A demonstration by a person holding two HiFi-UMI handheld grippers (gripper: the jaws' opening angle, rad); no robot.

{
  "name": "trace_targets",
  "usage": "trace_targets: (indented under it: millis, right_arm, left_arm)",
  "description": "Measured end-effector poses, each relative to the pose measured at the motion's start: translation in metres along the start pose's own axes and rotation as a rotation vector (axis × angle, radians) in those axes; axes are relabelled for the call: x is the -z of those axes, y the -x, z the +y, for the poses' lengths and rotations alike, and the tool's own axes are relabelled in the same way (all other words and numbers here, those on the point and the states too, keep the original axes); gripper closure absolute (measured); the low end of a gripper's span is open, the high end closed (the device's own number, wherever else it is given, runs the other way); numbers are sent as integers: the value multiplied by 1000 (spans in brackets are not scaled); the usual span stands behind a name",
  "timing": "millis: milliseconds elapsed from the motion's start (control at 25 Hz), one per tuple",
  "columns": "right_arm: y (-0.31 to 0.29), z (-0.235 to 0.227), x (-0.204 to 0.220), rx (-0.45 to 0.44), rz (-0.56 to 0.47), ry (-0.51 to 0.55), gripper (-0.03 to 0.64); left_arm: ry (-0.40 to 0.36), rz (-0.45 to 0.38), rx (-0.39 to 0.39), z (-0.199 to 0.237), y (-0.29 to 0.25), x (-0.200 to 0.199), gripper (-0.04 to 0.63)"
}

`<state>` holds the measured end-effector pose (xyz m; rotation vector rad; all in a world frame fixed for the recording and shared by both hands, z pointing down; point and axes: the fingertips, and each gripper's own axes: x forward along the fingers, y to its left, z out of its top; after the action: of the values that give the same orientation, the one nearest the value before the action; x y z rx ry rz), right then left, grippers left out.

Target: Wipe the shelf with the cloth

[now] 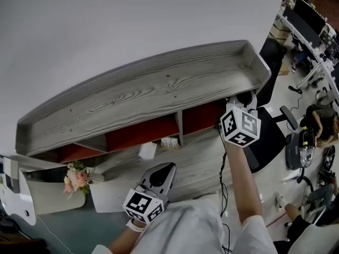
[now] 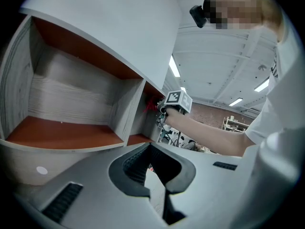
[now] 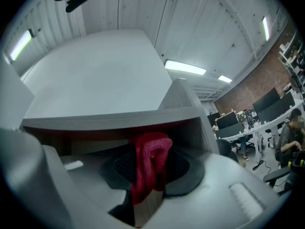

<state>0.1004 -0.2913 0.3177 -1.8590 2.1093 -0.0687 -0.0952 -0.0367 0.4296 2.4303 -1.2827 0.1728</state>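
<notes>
Closest to the body, the left gripper [image 1: 161,174] hangs low over the grey desk [image 1: 204,157], in front of the shelf and touching nothing. Its own view shows its dark ribbed pads [image 2: 133,168] a little apart, with only pale floor showing through the gap, so this claw is released and empty. Off to its left, a small bunch of pink flowers [image 1: 76,178] lies at the desk's edge, and just beyond it a white card [image 1: 148,150] sits on the desk below the shelf. Farther out, a bare forearm reaches up to the right gripper [image 1: 242,102], whose marker cube sits just outside the shelf's right-hand compartment while its tips go in under the right end of the top board. That claw is clenched on the red cloth [image 3: 150,161], which is folded upright between the pads and bulges above them. The cloth sits at the mouth of that right compartment, close under the top board's front edge; whether it presses on any surface cannot be told. The shelf [image 1: 159,89] is a long grey wood-grain unit with a raised rim round its top and red-brown linings in the openings underneath. Behind it rises a plain white wall [image 1: 106,25]. To the right stand a black office chair [image 1: 267,139] and, farther off, desks with a seated person [image 1: 318,121].
</notes>
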Motion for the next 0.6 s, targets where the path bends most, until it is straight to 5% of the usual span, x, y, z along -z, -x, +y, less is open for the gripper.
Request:
trace_targets:
  millis: [440,600]
  right_arm:
    - [-25,17,10,-55,6,31,489]
    - [-25,48,16,-196,27,55,489]
  left_arm:
    - [13,-7,-26,7,3,-2,589]
    - [5,-2,-16,6,-1,-3,589]
